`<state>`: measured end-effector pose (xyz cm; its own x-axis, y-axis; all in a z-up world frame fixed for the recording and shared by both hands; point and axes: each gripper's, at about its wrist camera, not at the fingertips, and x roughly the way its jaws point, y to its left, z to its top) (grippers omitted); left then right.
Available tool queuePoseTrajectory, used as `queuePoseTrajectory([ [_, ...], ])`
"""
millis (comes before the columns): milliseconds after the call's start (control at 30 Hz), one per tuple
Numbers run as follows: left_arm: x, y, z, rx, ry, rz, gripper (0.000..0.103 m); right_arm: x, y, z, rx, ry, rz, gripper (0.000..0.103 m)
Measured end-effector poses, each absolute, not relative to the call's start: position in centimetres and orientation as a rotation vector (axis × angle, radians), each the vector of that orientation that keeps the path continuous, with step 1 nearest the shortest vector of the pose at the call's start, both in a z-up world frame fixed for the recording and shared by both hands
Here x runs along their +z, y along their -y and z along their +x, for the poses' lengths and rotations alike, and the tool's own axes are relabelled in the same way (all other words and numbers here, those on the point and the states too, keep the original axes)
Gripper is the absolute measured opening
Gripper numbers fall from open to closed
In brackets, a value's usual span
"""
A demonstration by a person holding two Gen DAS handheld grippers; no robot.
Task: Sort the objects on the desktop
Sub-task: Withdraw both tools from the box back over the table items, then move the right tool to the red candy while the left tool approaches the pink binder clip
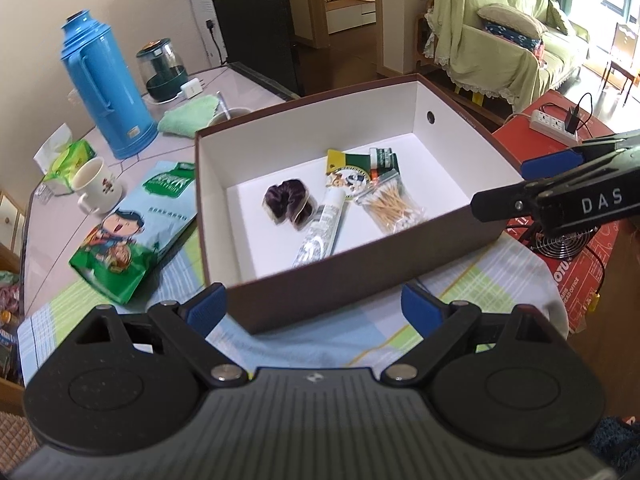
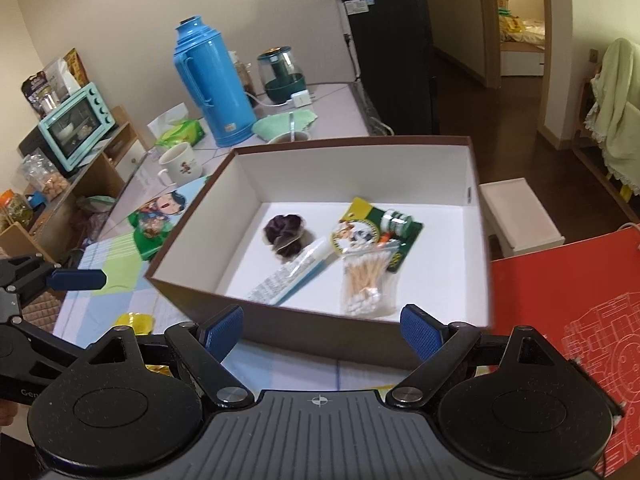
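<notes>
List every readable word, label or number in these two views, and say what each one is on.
"DAS": white letters on the right gripper, seen from the left wrist view.
"Gen": cut-off letters on the left gripper, right wrist view.
"HEAD OFFICE": partly legible on the red carton.
Snack bag, tube, green card, blue thermos sticker: print too small or blurred.

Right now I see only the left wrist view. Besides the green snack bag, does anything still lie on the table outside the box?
Observer: Yes. A yellow packet lies on the patterned cloth, left of the box near its front corner, as the right wrist camera sees it.
Operator: Does the right gripper hold something?
Observer: No. Its fingers stand wide apart in front of the box, with nothing between them.
</notes>
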<state>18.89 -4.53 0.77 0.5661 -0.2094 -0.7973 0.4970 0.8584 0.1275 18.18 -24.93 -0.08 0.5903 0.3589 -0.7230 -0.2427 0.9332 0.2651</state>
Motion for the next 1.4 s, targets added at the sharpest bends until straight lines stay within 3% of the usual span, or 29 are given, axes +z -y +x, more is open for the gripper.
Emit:
queuePoseTrajectory([
  [600, -2.7, -8.7, 10.8, -0.215, -0.992, 0.192, 0.092, -2.0, 20.4, 15.1, 0.513, -0.942, 0.162, 0.088],
  [1400, -4.8, -13.2, 7.3, -0.177, -1.061, 0.153, 0.092, -6.3, 13.2, 12.2, 0.621, -1.055, -0.06, 0.088],
])
